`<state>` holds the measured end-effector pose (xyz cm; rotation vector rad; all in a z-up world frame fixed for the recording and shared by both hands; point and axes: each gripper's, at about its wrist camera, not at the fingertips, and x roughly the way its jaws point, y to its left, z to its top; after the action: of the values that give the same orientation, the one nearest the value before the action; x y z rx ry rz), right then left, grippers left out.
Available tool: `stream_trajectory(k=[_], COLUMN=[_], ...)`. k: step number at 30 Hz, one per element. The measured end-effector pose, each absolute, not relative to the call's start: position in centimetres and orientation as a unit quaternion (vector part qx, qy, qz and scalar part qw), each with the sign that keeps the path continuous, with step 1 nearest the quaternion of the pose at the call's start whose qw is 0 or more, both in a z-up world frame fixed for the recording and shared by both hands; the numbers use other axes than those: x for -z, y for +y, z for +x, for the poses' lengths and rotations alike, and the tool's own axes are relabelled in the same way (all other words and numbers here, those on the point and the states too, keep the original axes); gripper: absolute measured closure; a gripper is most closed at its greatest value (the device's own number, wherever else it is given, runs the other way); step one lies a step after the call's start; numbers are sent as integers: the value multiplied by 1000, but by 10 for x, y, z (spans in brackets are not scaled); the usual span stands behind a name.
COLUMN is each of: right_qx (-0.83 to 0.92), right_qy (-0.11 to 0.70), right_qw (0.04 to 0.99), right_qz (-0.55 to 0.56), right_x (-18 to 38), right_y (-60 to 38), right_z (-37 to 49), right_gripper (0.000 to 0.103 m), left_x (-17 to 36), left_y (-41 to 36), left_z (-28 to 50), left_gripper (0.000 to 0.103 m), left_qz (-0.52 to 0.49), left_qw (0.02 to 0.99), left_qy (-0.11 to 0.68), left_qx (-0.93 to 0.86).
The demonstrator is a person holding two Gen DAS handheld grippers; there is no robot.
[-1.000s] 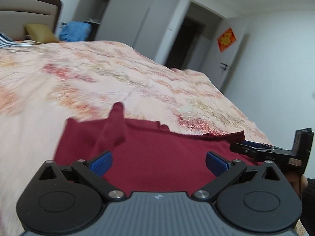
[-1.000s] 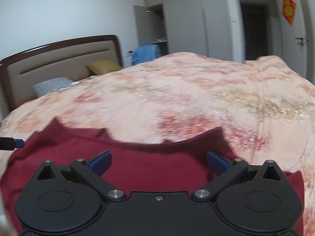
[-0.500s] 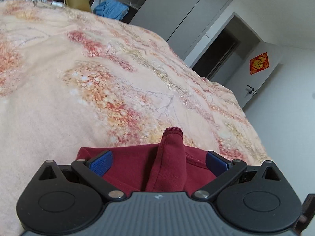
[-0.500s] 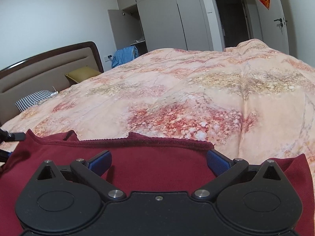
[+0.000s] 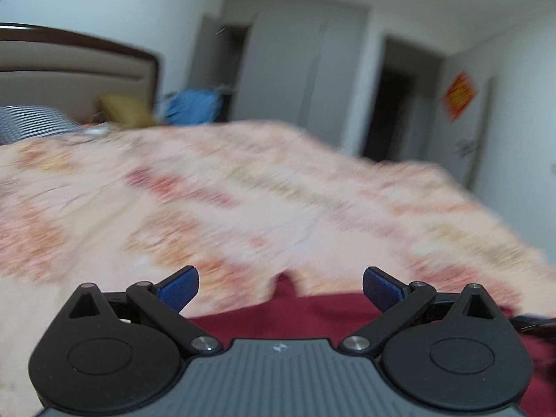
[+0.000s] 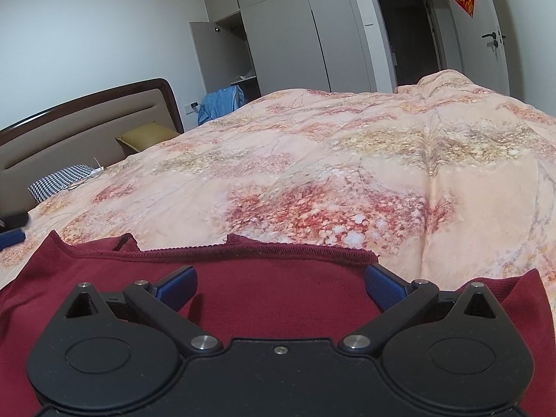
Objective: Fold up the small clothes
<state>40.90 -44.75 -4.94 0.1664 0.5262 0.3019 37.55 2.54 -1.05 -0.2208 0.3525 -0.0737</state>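
Note:
A dark red knit garment (image 6: 278, 278) lies flat on the floral bedspread (image 6: 347, 160), its hemmed far edge running across the right wrist view. My right gripper (image 6: 279, 286) hovers just over it, open, blue pads wide apart with nothing between them. In the blurred left wrist view the same red garment (image 5: 305, 316) shows low in frame with a small peak of cloth sticking up. My left gripper (image 5: 280, 286) is open above it, holding nothing. A blue pad of the left gripper (image 6: 12, 238) shows at the far left of the right wrist view.
The bedspread (image 5: 243, 201) stretches far ahead. A headboard (image 6: 87, 128), a yellow pillow (image 6: 146, 137) and a checked pillow (image 6: 59, 182) lie at the left. Blue cloth (image 6: 222, 102) hangs by an open wardrobe (image 6: 226, 55). A door (image 6: 486, 34) stands at the right.
My left gripper has swung up and back from the raised red fold, and its view is now blurred. My right gripper has edged forward over the garment's hem.

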Motion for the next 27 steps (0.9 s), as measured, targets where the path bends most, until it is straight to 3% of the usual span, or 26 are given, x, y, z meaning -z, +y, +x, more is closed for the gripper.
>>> stream_trajectory(k=[3, 10, 18, 27], right_qx=[-147, -148, -148, -144], right_qy=[259, 259, 256, 256], right_qw=[951, 951, 951, 953], right_qz=[79, 80, 84, 75], right_x=[49, 49, 49, 47], right_y=[-447, -447, -447, -446], right_z=[409, 409, 409, 407], right_gripper=[0, 0, 0, 0], left_x=[7, 39, 61, 34], left_y=[13, 10, 51, 42], left_z=[372, 412, 415, 394], left_gripper=[0, 0, 0, 0], left_qz=[-124, -168, -271, -236], left_qw=[971, 932, 916, 932], left_qy=[157, 288, 259, 252], left_qx=[128, 144, 144, 112])
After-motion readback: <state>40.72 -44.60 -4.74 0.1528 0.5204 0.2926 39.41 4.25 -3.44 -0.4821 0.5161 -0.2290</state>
